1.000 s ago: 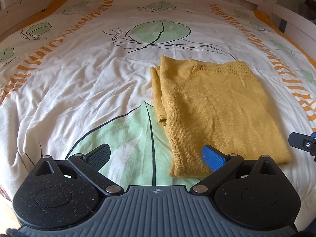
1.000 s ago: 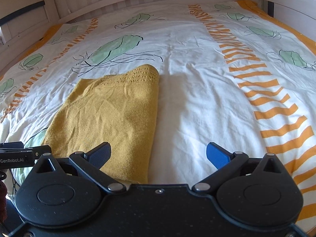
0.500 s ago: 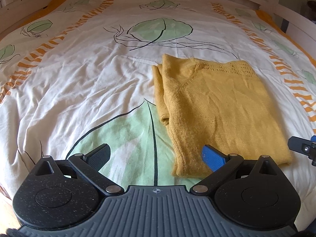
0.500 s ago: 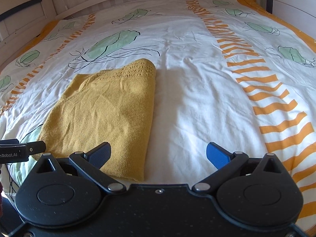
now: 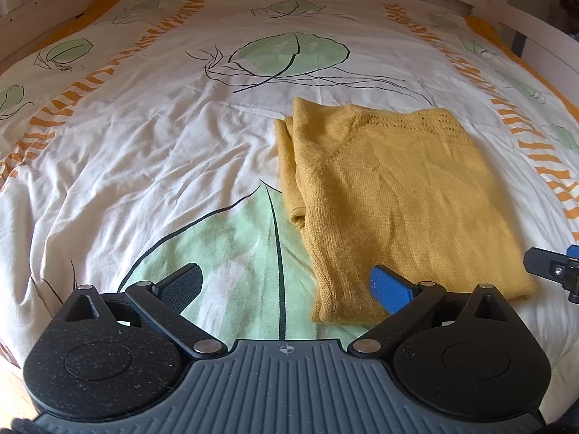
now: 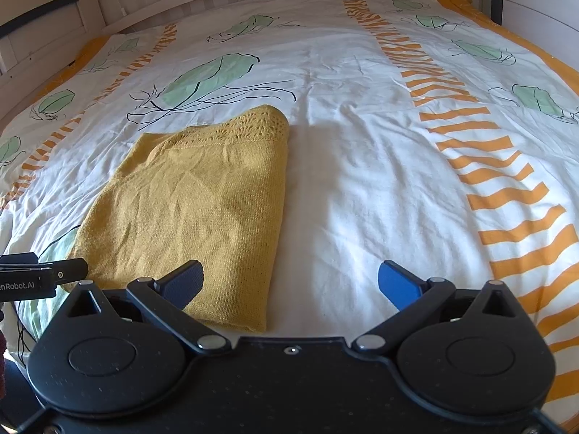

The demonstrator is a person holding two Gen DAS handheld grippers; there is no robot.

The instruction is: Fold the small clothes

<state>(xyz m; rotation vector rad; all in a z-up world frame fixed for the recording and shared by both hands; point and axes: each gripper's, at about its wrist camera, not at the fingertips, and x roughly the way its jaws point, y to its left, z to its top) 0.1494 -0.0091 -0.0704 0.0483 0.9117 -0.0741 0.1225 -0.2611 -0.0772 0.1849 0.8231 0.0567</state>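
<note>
Left wrist view has the yellow knit sweater [image 5: 398,195] lying partly folded on the bed [image 5: 144,152], long axis running away from the camera, near hem just past both tools. Left gripper [image 5: 286,285] sits at its near-left corner, right gripper [image 6: 289,282] at the near-right one; both gape wide, holding nothing. Only the left view shows the bunched layers along the left edge, probably a tucked sleeve.

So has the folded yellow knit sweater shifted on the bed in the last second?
No. The folded yellow knit sweater lies in the same spot against the printed green leaf on the bedcover; only the cameras drifted slightly.
</note>
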